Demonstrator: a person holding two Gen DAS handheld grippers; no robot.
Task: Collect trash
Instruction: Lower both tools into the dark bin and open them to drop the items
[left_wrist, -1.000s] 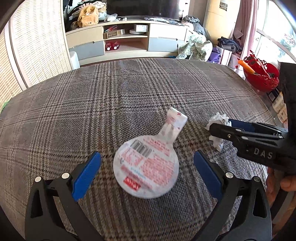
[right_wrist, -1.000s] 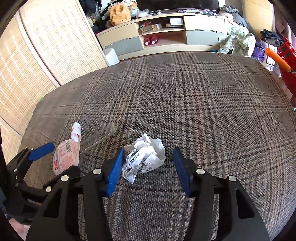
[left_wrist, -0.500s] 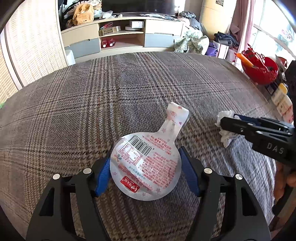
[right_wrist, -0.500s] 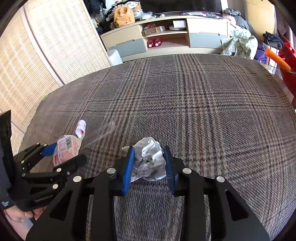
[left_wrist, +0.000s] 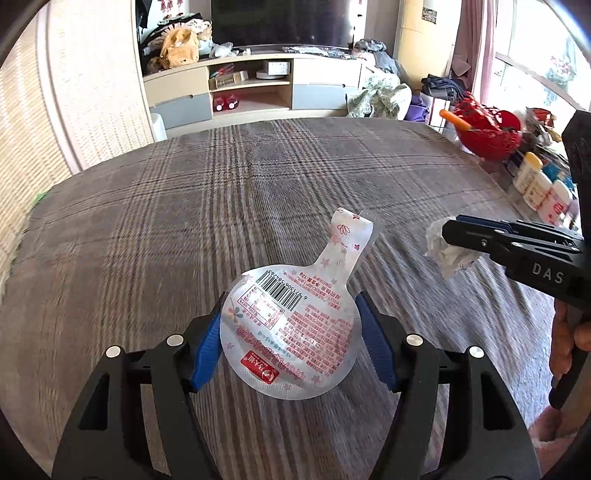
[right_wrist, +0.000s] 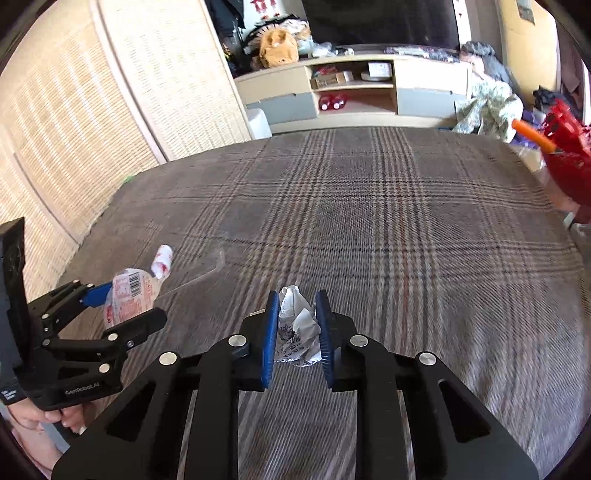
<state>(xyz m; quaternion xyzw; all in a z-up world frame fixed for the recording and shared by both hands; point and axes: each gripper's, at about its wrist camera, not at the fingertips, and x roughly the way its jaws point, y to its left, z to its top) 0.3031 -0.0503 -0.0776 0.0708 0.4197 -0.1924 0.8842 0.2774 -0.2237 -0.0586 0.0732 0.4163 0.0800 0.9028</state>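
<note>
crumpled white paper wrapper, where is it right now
The crumpled white paper wrapper is pinched between the blue pads of the right gripper, above the brown plaid cloth; the left wrist view shows it at the right, beside the round foil lid.

The bedcover (left_wrist: 258, 192) is brown-grey plaid. The round wrapper (left_wrist: 291, 332) is silver with red print, and the crumpled paper (right_wrist: 297, 332) is white.

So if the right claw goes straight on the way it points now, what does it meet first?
Probably the plaid cloth. The right claw is shut on a crumpled paper and points down and forward; nothing else lies ahead of it on that stretch, though the fisheye view leaves the depth unclear.
</note>
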